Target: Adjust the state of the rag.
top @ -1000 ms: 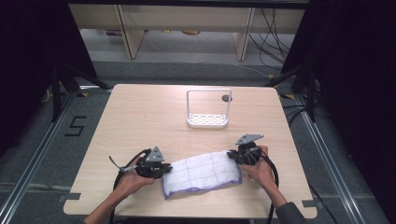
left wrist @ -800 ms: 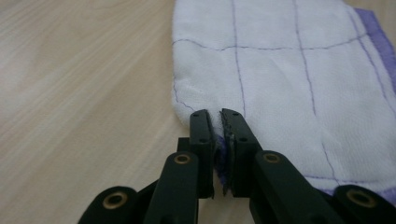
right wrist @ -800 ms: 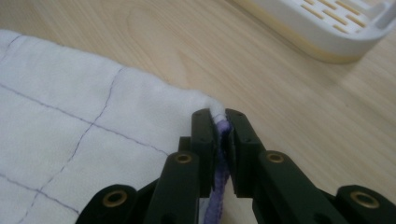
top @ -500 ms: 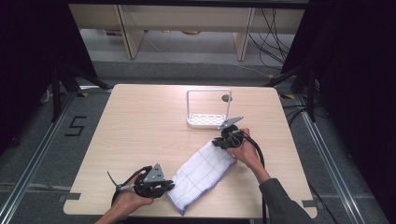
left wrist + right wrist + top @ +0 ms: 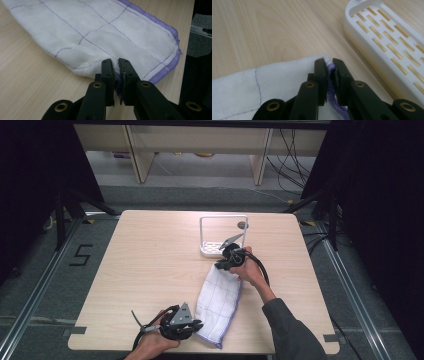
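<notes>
A white cloth (image 5: 219,300) with purple grid lines and a purple hem lies folded on the table, stretched from the front edge toward the rack. My left gripper (image 5: 199,325) is shut on its near end by the front edge. In the left gripper view the cloth (image 5: 105,37) is pinched between the black jaws of the left gripper (image 5: 116,62). My right gripper (image 5: 219,266) is shut on the far end, close to the rack. In the right gripper view the right gripper (image 5: 328,61) holds the purple hem of the cloth (image 5: 274,82).
A white slotted rack (image 5: 223,236) with an upright frame stands at the table's far middle, just beyond the right gripper; its base (image 5: 387,37) lies close on the right in the right gripper view. The table's front edge (image 5: 200,351) runs right beside the left gripper.
The right gripper has carried its cloth end away from me toward the rack, while the left gripper pulled its end to the front edge. The cloth has swung from lying crosswise to lengthwise.
</notes>
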### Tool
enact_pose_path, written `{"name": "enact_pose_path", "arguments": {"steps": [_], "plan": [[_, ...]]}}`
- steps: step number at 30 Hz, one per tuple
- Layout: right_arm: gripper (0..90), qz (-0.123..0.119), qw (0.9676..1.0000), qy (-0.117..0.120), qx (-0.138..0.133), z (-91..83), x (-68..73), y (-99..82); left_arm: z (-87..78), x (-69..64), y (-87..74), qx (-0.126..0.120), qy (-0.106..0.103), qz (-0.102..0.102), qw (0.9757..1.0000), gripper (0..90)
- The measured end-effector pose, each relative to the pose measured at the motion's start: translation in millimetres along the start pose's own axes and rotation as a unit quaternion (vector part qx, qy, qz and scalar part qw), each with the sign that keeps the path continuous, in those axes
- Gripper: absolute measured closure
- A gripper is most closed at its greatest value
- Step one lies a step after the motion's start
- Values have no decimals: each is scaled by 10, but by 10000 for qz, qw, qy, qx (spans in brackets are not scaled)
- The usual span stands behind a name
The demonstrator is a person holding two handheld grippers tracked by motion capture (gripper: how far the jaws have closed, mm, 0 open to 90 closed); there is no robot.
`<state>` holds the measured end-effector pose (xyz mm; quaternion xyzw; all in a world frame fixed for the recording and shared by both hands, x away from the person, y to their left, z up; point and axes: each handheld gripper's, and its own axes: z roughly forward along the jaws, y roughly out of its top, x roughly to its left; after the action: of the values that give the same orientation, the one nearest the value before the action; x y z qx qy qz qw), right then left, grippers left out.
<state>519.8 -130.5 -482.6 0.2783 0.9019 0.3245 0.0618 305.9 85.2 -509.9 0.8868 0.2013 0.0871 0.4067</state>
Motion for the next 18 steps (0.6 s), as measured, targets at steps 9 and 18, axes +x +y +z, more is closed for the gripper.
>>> {"name": "enact_pose_path", "arguments": {"steps": [9,18], "plan": [[821,-141,9996,154,181,73,8,132,191,-130,164,1,-89,230,9997,822],[592,241,9996,-103,-56,63,53,169,136,-135,203,-318,-380,30,9988,610]]}}
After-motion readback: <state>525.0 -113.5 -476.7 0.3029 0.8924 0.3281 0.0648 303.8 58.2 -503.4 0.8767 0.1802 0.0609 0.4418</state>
